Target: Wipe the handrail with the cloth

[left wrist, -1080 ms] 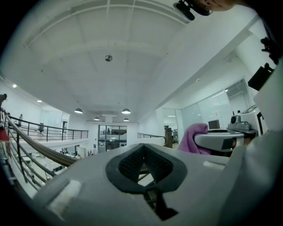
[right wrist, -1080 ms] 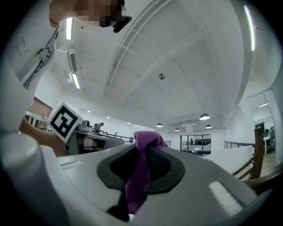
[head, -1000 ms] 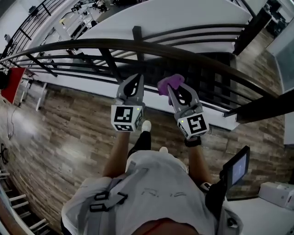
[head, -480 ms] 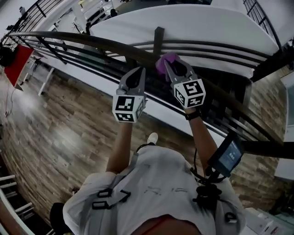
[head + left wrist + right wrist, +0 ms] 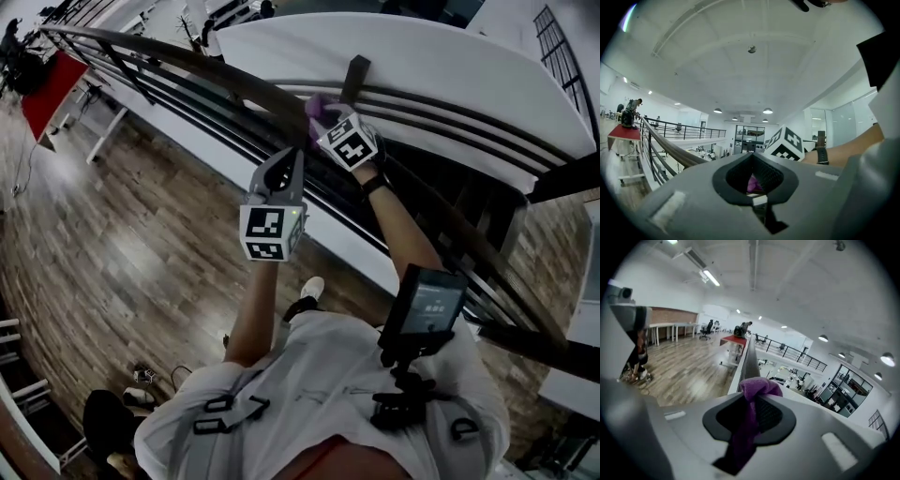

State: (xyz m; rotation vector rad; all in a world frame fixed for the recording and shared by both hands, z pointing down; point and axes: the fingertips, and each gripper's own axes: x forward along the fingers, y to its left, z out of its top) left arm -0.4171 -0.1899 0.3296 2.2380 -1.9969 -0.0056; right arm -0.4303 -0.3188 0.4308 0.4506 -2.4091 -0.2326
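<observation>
gripping cloth (image 5: 757, 385) in right gripper (image 5: 323, 120) | left gripper (image 5: 297, 152) closed, empty | contact with handrail (image 5: 187, 63) hidden

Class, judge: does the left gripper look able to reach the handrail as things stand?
Probably yes: the left gripper sits just short of the handrail, nothing between them; the right gripper holds the cloth at the rail alongside.

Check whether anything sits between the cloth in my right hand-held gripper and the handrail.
Nothing visible does. The right hand-held gripper is shut on the purple cloth, whose bunched end sits against the handrail. The rail top ahead looks bare. The left hand-held gripper, shut and empty, hangs beside the rail, off that path.
</observation>
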